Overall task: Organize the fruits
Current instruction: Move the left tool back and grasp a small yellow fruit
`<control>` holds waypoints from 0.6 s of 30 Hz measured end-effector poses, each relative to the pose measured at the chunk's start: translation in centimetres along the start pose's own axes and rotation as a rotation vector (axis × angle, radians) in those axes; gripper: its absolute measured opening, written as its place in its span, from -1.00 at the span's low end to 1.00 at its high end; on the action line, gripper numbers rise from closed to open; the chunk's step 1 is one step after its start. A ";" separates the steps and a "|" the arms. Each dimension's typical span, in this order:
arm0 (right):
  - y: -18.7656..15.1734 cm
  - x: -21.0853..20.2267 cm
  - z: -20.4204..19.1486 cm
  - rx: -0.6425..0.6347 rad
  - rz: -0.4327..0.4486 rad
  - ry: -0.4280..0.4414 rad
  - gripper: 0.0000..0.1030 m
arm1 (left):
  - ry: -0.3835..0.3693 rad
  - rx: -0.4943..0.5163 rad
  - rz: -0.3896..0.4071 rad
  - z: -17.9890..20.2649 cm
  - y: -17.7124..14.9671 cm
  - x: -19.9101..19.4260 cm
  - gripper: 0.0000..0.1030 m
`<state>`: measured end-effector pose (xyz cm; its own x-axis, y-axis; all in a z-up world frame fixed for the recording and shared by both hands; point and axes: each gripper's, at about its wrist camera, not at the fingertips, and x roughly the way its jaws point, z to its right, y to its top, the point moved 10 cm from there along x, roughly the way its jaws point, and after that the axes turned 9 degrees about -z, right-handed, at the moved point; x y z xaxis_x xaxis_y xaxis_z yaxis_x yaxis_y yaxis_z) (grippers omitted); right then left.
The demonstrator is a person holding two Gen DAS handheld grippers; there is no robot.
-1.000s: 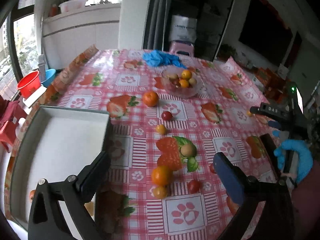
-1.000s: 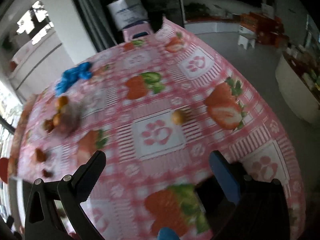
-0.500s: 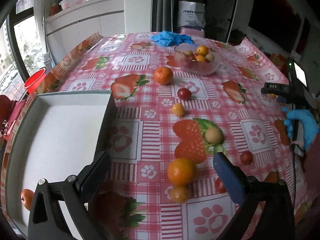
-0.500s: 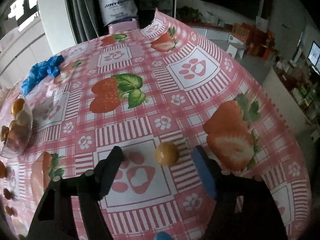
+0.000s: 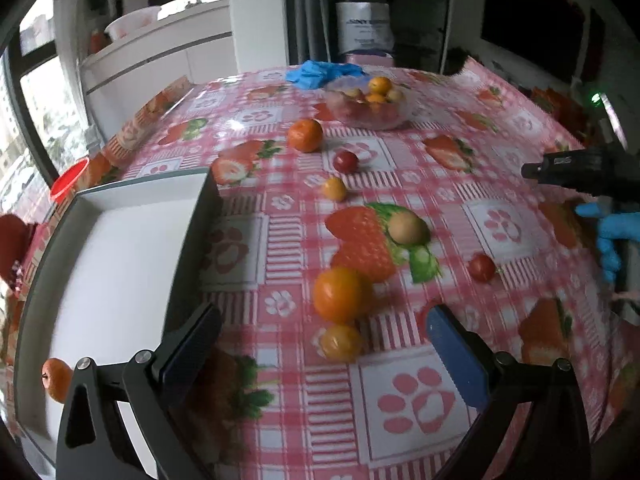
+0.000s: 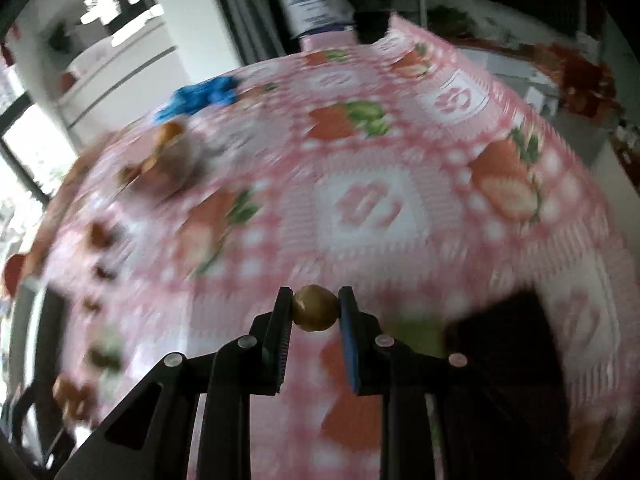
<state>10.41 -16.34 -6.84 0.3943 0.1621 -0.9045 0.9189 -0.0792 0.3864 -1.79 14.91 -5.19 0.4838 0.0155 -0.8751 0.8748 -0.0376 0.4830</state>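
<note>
1. The right gripper [image 6: 315, 309] is clamped on a small yellow-brown fruit [image 6: 315, 307], pinched between its fingertips above the tablecloth [image 6: 400, 208] (that view is badly blurred)
2. The left gripper [image 5: 322, 336] hangs wide apart and holds nothing; a small yellow fruit [image 5: 340, 343] lies between its fingers, touching a large orange [image 5: 340, 294] just beyond
3. To the left sits the white tray [image 5: 120, 248], one orange fruit [image 5: 57, 379] at its near edge
4. Farthest, a clear bowl [image 5: 368, 110] of fruit

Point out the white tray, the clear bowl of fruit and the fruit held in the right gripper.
white tray [image 5: 120, 264]: left wrist view, bare floor.
clear bowl [image 5: 394, 118]: left wrist view, front wall.
held fruit [image 6: 315, 307]: right wrist view, its middle, between the fingers.
</note>
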 end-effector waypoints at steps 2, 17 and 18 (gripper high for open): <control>-2.3 -1.0 -1.0 -0.034 0.000 0.014 -0.51 | 0.018 0.007 -0.002 -0.1 -0.3 0.1 1.00; -12.9 -3.6 -4.1 -0.149 0.105 -0.021 -0.51 | 0.059 -0.018 -0.029 0.2 -2.1 1.1 1.00; -13.0 -3.6 -4.1 -0.148 0.113 -0.020 -0.51 | 0.058 -0.034 -0.034 -0.1 -2.0 1.3 1.00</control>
<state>-2.89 -11.83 -7.82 0.4959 0.1407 -0.8569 0.8609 0.0498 0.5064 -2.86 15.15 -7.27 0.4539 0.0736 -0.8880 0.8905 -0.0019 0.4550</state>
